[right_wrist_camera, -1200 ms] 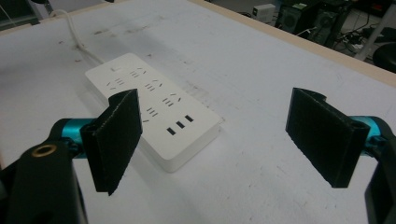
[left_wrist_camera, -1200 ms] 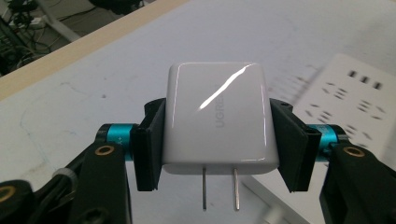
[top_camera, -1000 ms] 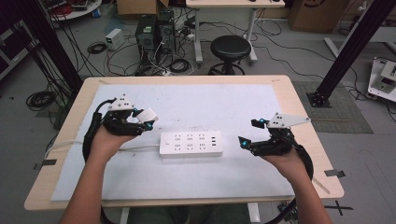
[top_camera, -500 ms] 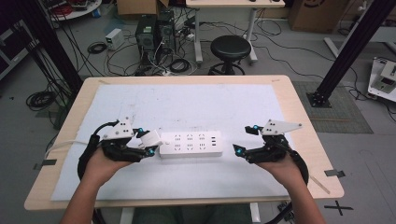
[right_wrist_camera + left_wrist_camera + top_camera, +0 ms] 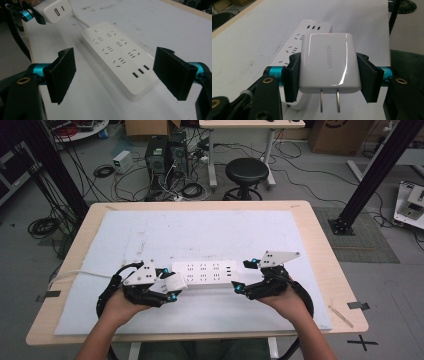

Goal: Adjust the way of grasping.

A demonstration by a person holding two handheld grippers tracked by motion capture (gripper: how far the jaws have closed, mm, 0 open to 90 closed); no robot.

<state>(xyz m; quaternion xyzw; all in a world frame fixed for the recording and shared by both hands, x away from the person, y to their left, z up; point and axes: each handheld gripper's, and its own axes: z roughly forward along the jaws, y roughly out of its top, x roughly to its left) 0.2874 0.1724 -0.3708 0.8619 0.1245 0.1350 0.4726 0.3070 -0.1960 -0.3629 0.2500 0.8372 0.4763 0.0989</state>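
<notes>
Clamped in the left claw [image 5: 328, 75] sat a white UGREEN charger [image 5: 328, 63], its flat sides pinched between the two black jaws and its two metal prongs [image 5: 329, 101] pointing back toward the claw's camera, away from the sockets. Just beyond it lay the white power strip [image 5: 202, 274], its near end almost under the charger in the high view, its long axis running left to right across the white mat [image 5: 200, 232] on the bench [image 5: 320, 245]. From the left claw the strip stretched away lengthwise, socket rows first and USB ports at the far end.

At that far end the right claw [image 5: 123, 76] stood with its jaws wide apart and nothing between them, straddling the line of the strip's USB end without touching it.

By my judgement the left claw was the nearer to the sockets, but the prongs would need turning down toward the strip's face before any plugging in.
</notes>
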